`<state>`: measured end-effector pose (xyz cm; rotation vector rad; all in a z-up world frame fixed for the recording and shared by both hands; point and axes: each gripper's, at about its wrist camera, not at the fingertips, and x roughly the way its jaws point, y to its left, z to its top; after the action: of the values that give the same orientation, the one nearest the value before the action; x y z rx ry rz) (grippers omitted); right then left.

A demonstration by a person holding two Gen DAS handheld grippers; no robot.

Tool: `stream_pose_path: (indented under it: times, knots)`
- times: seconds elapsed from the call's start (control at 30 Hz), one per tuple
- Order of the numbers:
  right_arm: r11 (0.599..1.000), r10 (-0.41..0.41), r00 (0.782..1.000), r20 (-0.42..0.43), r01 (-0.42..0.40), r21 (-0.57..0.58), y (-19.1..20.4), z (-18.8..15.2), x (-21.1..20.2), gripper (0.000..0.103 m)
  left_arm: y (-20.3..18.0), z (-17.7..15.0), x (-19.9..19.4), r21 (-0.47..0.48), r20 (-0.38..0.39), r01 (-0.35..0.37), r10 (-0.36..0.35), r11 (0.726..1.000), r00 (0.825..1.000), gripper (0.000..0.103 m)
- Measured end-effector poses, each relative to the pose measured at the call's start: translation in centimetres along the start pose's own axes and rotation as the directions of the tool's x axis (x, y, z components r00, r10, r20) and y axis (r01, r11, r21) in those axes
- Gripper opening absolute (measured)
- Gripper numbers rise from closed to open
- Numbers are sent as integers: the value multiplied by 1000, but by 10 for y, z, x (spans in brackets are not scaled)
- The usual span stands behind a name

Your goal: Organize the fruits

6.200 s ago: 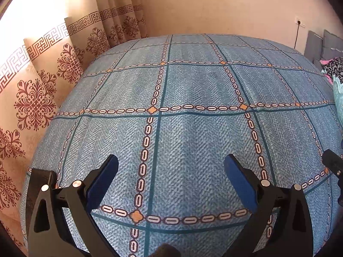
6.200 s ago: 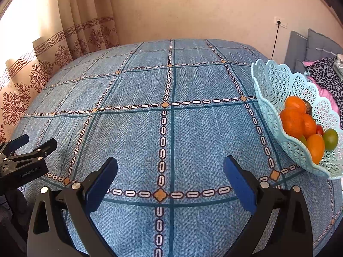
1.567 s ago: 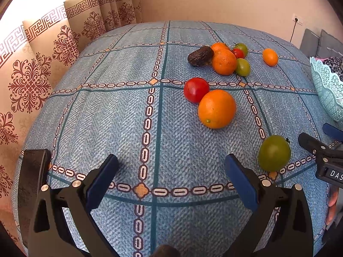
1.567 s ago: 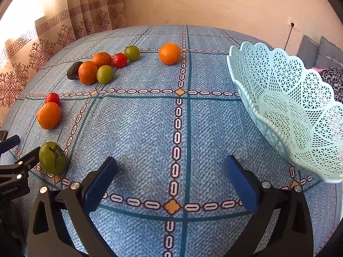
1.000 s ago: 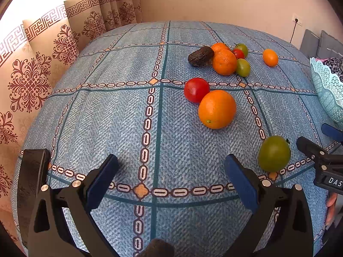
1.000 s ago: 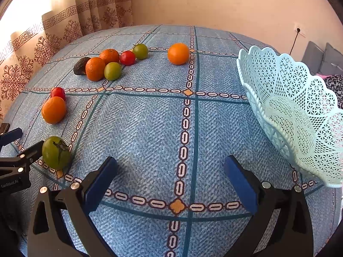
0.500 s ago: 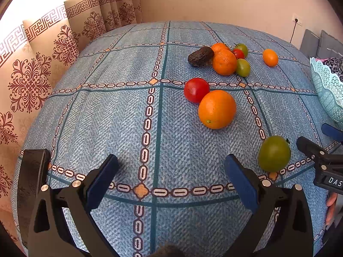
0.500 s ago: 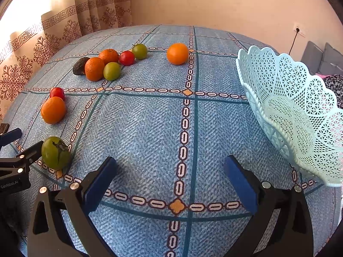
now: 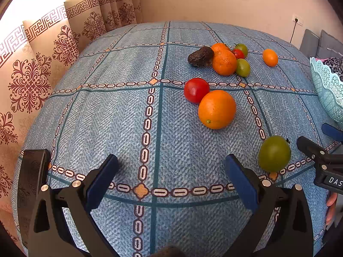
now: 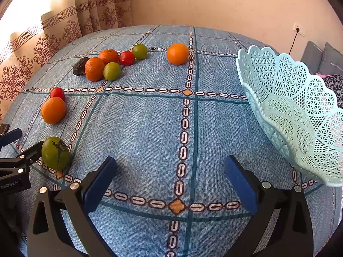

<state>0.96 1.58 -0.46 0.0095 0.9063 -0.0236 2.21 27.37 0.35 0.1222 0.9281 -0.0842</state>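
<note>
Left gripper [image 9: 170,178] wide open, holding nothing, low over the cloth [image 9: 120,117]. Right gripper [image 10: 170,180] same: spread, empty. Green tomato [image 9: 274,153] lies between the two, just beside the left's right finger. Orange [image 9: 217,109] touching a red tomato [image 9: 196,90] further out; the rest clustered far back. Basket [image 10: 295,115] empty, tilted, at right. Risk: round fruit likely rolls if nudged off-centre; soft tomato could bruise if squeezed. Blue checked cloth, curtain [image 9: 42,60] left, plain wall behind.

patterned curtains [image 9: 64,42], beige wall [image 10: 214,6], sunlit
</note>
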Motion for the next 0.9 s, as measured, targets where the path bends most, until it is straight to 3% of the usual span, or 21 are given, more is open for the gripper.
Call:
stream_pose_path:
  times: [0.9]
  knots:
    - [1000, 5, 1000, -4, -5, 4, -2, 2, 1, 98, 0, 0, 0, 1, 0, -1, 1, 1000, 1000, 101]
